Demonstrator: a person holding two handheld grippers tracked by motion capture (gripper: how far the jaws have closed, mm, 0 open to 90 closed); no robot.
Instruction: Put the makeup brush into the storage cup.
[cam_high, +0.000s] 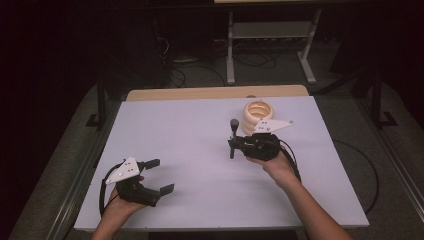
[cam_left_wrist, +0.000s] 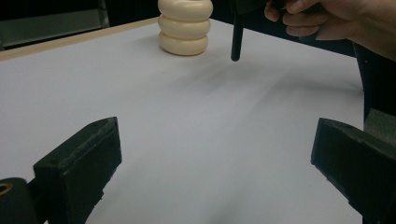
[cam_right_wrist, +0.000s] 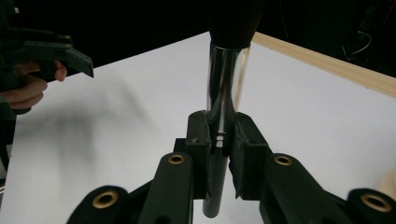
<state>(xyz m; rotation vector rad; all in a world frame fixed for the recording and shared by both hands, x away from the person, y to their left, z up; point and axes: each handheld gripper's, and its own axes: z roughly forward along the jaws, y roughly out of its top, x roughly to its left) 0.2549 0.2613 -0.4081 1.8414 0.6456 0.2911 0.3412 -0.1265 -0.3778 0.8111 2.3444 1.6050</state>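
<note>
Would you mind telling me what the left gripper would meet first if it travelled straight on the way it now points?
The left gripper, jaws open, faces bare white table; probably nothing blocks it before the ring stack or brush, though depth is unclear.

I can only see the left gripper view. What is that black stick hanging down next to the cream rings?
Observer: It is the handle of a brush. The right gripper view shows a shiny metal sleeve above it with dark bristles on top, and the right tongs shut on it.
Operator: And the cream stack, is it solid?
Observer: No. From above, the high view shows it is hollow and open at the top.
Operator: What carries the tongs at the bottom of my picture?
Observer: A person's hand. The high view shows it gripping the left tongs from behind, jaws wide apart and holding nothing.
</note>
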